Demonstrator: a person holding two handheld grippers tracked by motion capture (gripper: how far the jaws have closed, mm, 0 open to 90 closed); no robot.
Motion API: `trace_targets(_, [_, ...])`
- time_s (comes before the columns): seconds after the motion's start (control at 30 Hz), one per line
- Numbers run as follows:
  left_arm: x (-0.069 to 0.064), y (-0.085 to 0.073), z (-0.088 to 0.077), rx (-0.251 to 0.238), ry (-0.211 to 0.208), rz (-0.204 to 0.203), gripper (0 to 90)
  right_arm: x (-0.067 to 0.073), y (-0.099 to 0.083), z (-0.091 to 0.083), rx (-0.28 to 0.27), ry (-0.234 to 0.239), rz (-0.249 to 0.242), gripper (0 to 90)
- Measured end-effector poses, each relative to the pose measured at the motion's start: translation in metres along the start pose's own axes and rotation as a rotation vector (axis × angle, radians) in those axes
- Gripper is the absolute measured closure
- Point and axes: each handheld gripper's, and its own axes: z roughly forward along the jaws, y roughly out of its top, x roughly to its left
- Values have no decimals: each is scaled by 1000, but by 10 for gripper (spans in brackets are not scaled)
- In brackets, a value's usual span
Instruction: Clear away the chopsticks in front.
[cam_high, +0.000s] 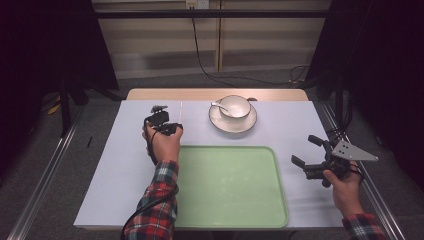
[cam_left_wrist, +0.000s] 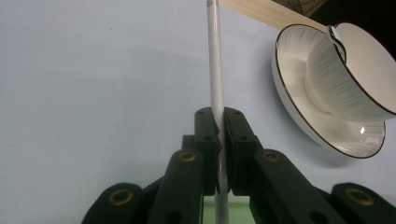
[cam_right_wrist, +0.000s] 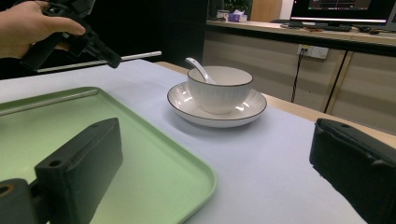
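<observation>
While left tongs (cam_left_wrist: 219, 122) clamp white rod (cam_left_wrist: 215, 70), right tongs (cam_right_wrist: 233, 177) gape.

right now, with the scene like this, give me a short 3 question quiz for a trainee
1. True or false: the left gripper is shut on the thin white stick.
2. Multiple choice: where does the spoon sit? A) on the green tray B) in the bowl C) in the right gripper
3. Short answer: how do the jaws of the right gripper stand, and is anything between them?

Key
1. True; the pads pinch it, and it points out past them.
2. B; its handle leans out of the bowl, which stands on the saucer. The green tray holds nothing.
3. Wide apart, with nothing between them.
</observation>
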Motion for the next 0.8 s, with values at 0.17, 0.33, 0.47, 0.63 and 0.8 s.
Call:
trace_targets(0.17, [7, -10, -8, -9, 8, -8, 855, 1, 0, 1, -4, 2, 3, 18])
trace_targets(0.33, [13, -23, -17, -13, 15, -15, 856, 0, 0, 0, -9, 1, -5, 18])
trace_targets(0.47, [17, -33, -21, -4, 18, -16, 855, 1, 0, 0, -8, 1, 2, 18])
trace_targets(0.63, [23, -44, -29, -6, 23, -22, 855, 1, 1, 0, -5, 1, -1, 18])
trace_targets(0.8, [25, -53, -33, 3, 3, -32, 855, 1, 1, 0, -5, 2, -1, 18])
